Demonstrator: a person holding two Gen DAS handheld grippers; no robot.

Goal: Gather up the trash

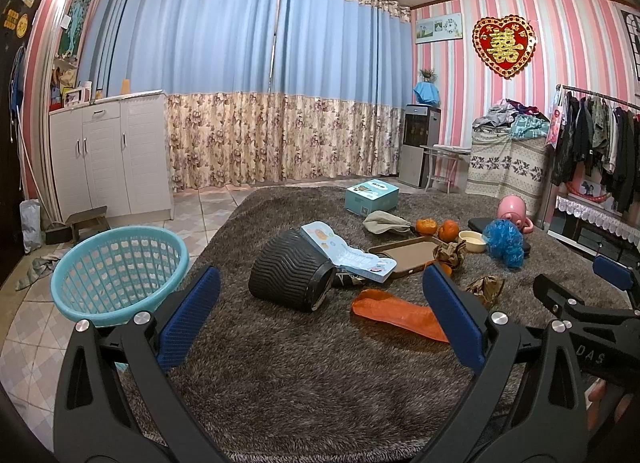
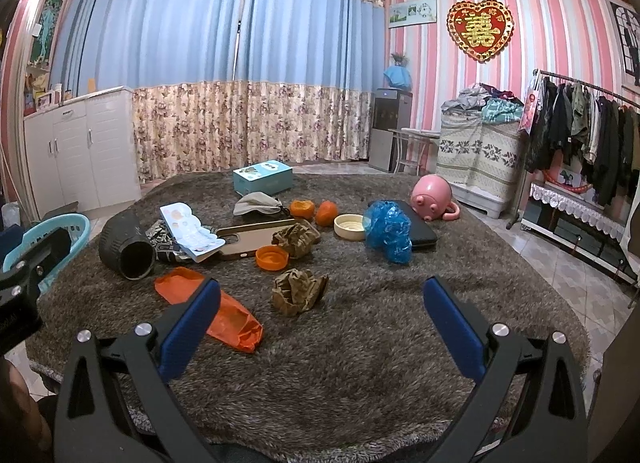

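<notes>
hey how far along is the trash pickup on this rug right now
Nothing looks done: the blue basket appears empty. Nothing in hand: left gripper and right gripper are open. Left: two crumpled brown papers, orange bag, blue plastic wad.

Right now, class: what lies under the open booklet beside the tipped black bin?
The booklet partly covers a dark patterned wrapper and the brown tray's corner; anything further beneath is hidden.

A red heart-shaped wall ornament (image 1: 505, 45) on the striped wall bore the gold double-happiness character "囍". The right gripper's black body (image 1: 592, 351), at the left wrist view's right edge, showed the letters "DAS". Print on the blue box (image 2: 263, 177) was too small to read.
</notes>
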